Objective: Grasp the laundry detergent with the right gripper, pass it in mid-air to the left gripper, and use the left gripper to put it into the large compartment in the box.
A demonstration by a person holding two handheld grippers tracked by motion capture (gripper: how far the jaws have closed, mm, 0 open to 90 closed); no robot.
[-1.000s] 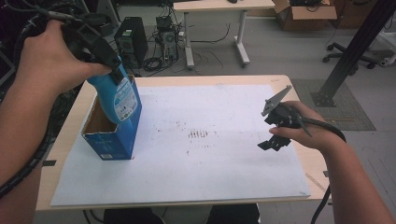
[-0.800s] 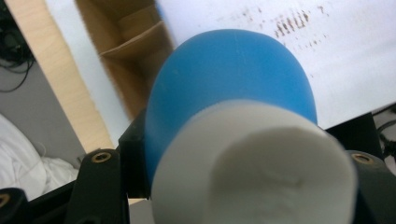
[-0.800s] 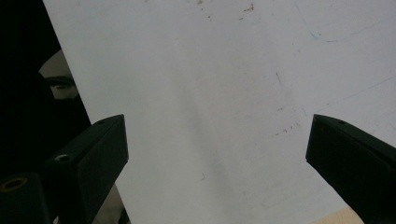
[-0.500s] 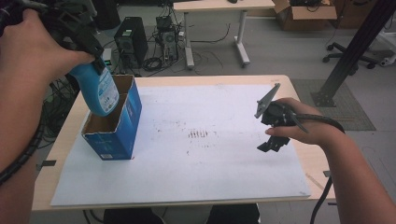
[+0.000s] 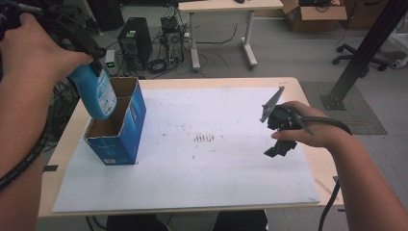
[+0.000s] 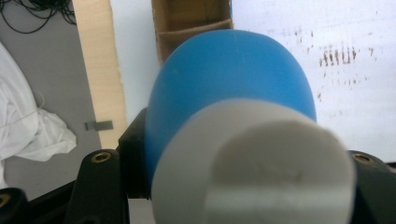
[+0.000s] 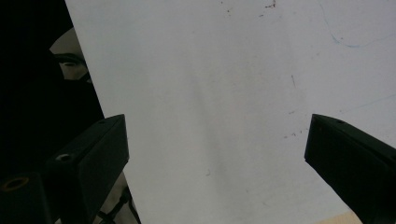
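Note:
My left gripper (image 5: 93,61) is shut on the neck of a blue bottle (image 5: 97,94) with a white cap (image 6: 261,168). The bottle hangs tilted over the left rim of an open blue cardboard box (image 5: 122,132). In the left gripper view the blue bottle (image 6: 229,79) bulges between the jaws of my left gripper (image 6: 233,163), with the box's brown divided inside (image 6: 191,21) beyond it. My right gripper (image 5: 273,137) hovers open over the right part of the white paper sheet (image 5: 202,173). In the right gripper view my right gripper (image 7: 215,154) has its jaws wide apart with nothing between them.
The paper covers most of the wooden table (image 5: 310,94) and bears dark smudges (image 5: 204,138) near its middle. Behind the table are a computer tower (image 5: 132,43), cables and another desk (image 5: 226,7). A black post (image 5: 365,48) stands at the right.
My left hand has carried the bottle to the left, from over the middle of the box to over its left rim. The right gripper has stayed almost still.

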